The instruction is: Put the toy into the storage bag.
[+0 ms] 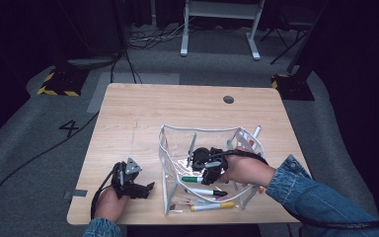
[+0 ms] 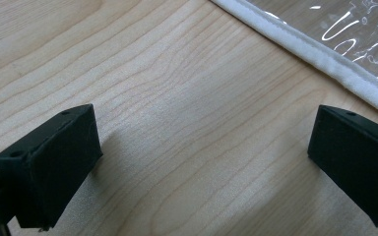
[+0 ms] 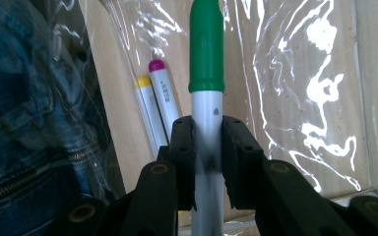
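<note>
Right gripper (image 3: 207,147) pinches the green-capped marker (image 3: 206,54) inside the clear pouch (image 1: 170,148), probably dropping it in; left gripper (image 2: 204,157) idles, spread wide.

A green-capped grey marker (image 3: 206,123) is seen at frame centre; magenta- and yellow-capped white markers (image 3: 162,98) at left; pale wood-grain table (image 2: 177,123).
</note>
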Demonstrator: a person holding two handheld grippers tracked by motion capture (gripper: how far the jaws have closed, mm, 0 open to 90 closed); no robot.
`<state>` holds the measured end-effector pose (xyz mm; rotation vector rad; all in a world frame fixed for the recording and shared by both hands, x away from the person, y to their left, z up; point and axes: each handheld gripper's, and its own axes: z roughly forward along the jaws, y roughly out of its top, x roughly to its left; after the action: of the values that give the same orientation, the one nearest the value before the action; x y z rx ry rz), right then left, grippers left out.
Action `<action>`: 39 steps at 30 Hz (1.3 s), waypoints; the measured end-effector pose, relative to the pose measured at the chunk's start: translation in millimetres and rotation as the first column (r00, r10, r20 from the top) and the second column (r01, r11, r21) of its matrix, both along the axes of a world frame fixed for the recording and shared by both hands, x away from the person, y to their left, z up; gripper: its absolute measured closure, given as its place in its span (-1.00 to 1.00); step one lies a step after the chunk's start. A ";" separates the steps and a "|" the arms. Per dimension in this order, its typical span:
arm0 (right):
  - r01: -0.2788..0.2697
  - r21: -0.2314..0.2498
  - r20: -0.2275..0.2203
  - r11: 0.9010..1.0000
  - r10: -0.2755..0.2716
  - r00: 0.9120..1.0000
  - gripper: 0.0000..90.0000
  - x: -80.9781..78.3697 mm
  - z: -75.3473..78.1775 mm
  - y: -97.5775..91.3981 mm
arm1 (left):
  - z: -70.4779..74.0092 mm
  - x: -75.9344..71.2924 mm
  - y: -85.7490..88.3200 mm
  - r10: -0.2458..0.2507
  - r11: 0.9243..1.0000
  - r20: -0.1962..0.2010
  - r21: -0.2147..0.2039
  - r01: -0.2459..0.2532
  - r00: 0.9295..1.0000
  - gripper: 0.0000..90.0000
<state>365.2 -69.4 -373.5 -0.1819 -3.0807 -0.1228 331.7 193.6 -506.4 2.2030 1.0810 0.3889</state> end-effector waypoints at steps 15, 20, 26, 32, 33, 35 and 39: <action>-0.039 -0.112 -0.043 0.993 0.034 0.998 0.70 -6.3 -19.2 10.3 | 0.0 0.0 0.0 0.000 1.000 0.000 0.000 0.000 1.000 -1.00; -0.042 -0.138 -0.050 0.990 0.036 0.998 0.69 -7.6 -24.5 10.2 | 0.0 0.0 0.0 0.000 1.000 0.000 0.000 0.000 1.000 -1.00; -0.024 -0.129 -0.052 0.991 0.018 0.998 0.42 -5.8 -23.9 9.6 | 0.0 0.0 0.0 0.000 1.000 0.000 0.000 0.000 1.000 -1.00; 0.045 0.037 0.034 0.998 -0.047 0.998 0.11 0.1 -1.1 5.2 | 0.1 0.4 0.3 -0.001 1.000 0.006 0.004 0.001 1.000 -1.00; 0.052 0.068 0.048 0.996 -0.056 0.997 0.10 0.8 4.4 3.6 | 0.0 0.0 0.1 0.000 1.000 0.000 0.000 0.000 1.000 -1.00; 0.060 0.121 0.068 0.991 -0.068 0.995 0.09 0.8 15.7 0.0 | 0.0 0.0 0.0 0.000 1.000 0.000 0.000 0.000 1.000 -1.00; 0.080 0.205 0.091 0.976 -0.100 0.991 0.08 0.6 36.7 -9.8 | 0.0 0.0 0.1 0.000 1.000 0.000 0.000 0.000 1.000 -1.00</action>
<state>365.8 -79.2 -336.8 -0.3144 -3.1319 -0.4590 331.7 193.7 -506.4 2.2036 1.0805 0.3890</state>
